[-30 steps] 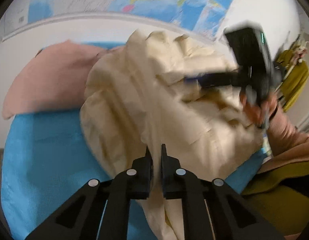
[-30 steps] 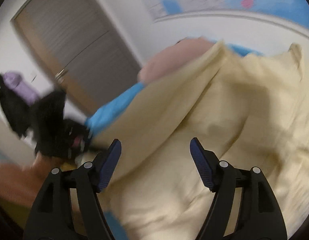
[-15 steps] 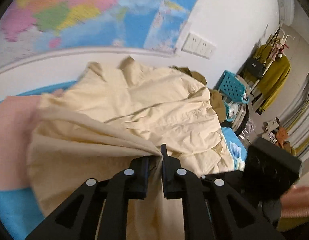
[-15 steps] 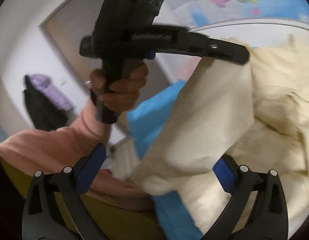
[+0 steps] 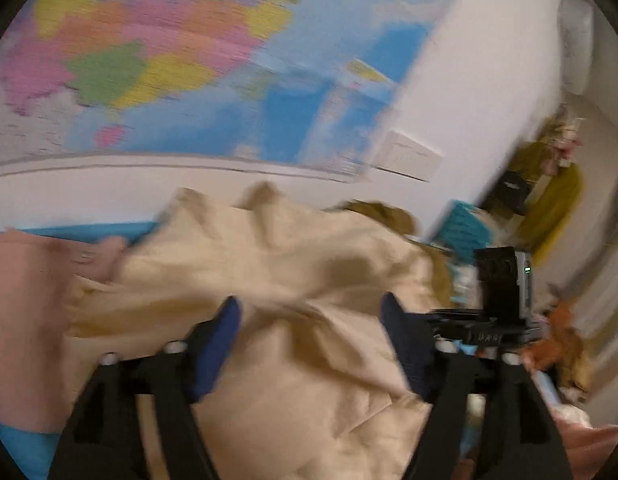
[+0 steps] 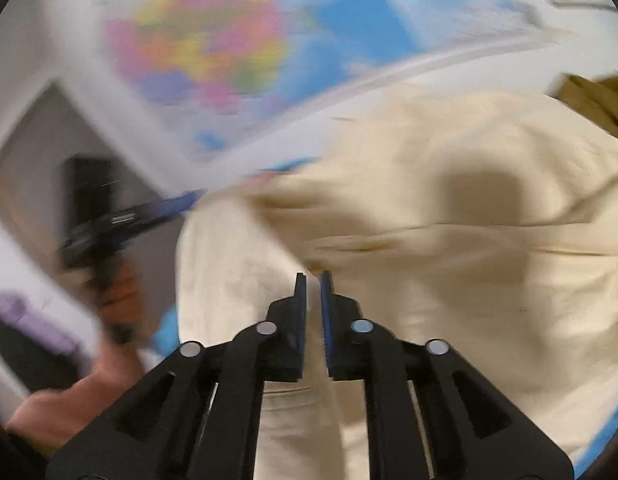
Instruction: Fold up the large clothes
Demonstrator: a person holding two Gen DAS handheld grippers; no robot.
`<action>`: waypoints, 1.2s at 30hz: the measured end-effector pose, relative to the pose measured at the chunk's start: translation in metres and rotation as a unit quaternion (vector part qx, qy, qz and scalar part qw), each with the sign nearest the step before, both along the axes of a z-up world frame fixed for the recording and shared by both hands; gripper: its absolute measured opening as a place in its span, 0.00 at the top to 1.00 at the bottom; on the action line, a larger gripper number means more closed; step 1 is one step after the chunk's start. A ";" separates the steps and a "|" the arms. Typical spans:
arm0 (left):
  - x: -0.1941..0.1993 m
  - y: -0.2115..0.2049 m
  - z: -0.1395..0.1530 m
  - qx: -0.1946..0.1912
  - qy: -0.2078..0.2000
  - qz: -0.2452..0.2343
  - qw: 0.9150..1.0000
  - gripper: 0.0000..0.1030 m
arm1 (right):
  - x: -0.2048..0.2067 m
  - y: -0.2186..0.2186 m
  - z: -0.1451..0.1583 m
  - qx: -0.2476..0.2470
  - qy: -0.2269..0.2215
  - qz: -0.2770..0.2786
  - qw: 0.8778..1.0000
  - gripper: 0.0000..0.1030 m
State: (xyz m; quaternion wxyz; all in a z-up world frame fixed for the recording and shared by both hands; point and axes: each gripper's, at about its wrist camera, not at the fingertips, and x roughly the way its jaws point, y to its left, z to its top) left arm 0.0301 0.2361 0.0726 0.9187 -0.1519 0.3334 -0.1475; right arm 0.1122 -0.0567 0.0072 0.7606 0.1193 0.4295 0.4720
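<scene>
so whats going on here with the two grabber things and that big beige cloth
A person is folding a large cream garment spread on a blue-covered surface, with a handheld gripper in each hand. The left gripper has its fingers spread and opening above the cloth, pressing on nothing. The right gripper is closing, its fingers nearly together over a raised fold of the garment; blur hides whether cloth is pinched. A pink garment lies beside it, under a wall map.

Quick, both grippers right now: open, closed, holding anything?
Left gripper: opening, jaws wide, nothing pinched.
Right gripper: closing on the cream garment.
</scene>
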 end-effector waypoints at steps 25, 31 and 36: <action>0.075 0.069 -0.080 0.233 0.120 0.091 0.961 0.57 | -0.030 -0.039 0.017 -0.085 -0.129 -0.008 0.988 0.79; 0.098 0.079 -0.066 0.203 0.092 0.156 0.962 0.66 | 0.025 -0.047 0.030 -0.094 -0.100 -0.070 0.988 0.77; 0.075 0.070 -0.057 0.176 0.060 0.134 0.973 0.45 | 0.054 -0.021 -0.027 -0.186 -0.047 -0.060 0.980 0.66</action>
